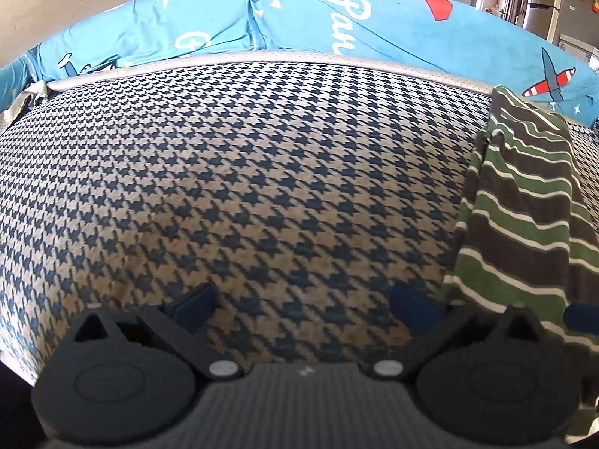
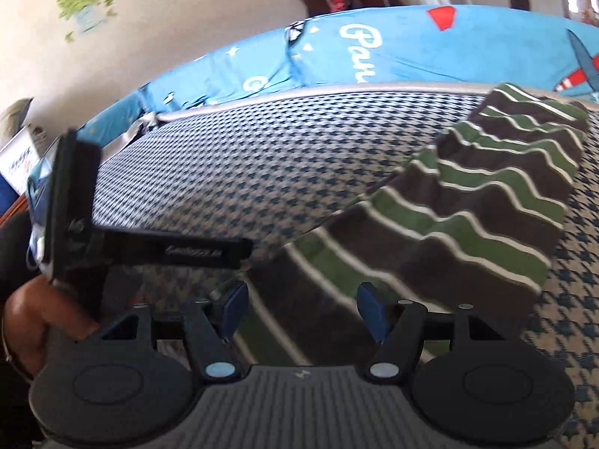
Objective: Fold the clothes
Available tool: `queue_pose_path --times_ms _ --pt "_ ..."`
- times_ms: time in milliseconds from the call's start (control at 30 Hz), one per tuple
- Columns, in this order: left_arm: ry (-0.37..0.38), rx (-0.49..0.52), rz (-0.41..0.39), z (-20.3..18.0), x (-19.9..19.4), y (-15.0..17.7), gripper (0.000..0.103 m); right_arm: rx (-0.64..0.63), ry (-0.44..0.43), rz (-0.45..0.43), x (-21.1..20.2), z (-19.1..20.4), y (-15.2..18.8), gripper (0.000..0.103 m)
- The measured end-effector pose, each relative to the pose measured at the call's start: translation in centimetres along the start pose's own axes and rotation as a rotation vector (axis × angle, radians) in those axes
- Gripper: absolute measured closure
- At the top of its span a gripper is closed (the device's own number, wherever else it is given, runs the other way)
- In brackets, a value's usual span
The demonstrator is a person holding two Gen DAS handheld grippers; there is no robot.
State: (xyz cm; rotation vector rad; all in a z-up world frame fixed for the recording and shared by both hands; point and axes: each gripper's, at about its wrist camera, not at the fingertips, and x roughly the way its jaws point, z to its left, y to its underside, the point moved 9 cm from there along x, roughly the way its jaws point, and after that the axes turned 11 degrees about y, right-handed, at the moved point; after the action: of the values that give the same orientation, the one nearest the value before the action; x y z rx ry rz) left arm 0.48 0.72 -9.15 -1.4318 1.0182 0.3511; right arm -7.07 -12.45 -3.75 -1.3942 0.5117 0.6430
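Note:
A striped garment [image 1: 524, 205] in green, dark brown and white lies rumpled on the houndstooth-covered surface [image 1: 243, 168], along the right side of the left wrist view. My left gripper [image 1: 303, 307] stands open over bare houndstooth cloth, just left of the garment's edge, with nothing between its fingers. In the right wrist view the same garment [image 2: 468, 205] stretches from the far right down to the near edge. My right gripper [image 2: 303, 308] is open, its blue pads [image 2: 234, 308] spread on either side of the garment's near end. The cloth lies below them, not pinched.
A bright blue blanket [image 1: 337, 26] with planes and white lettering is bunched along the far edge behind a grey rim [image 1: 262, 58]. A person's hand [image 2: 33, 318] holds the black left-hand device [image 2: 71, 202] at the left. Furniture and a wall stand beyond.

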Motion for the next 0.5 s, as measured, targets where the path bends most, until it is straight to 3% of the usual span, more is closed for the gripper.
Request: queue_pose_path --times_ms 267,500 --pt "0.006 -0.028 -0.007 0.9 -0.6 0.0 0.0 -0.15 0.002 -0.006 0.7 3.5 1.4 0.038" --pt "0.018 -0.049 -0.007 1.4 -0.8 0.0 0.0 -0.327 0.102 -0.047 1.9 4.5 2.7 0.038"
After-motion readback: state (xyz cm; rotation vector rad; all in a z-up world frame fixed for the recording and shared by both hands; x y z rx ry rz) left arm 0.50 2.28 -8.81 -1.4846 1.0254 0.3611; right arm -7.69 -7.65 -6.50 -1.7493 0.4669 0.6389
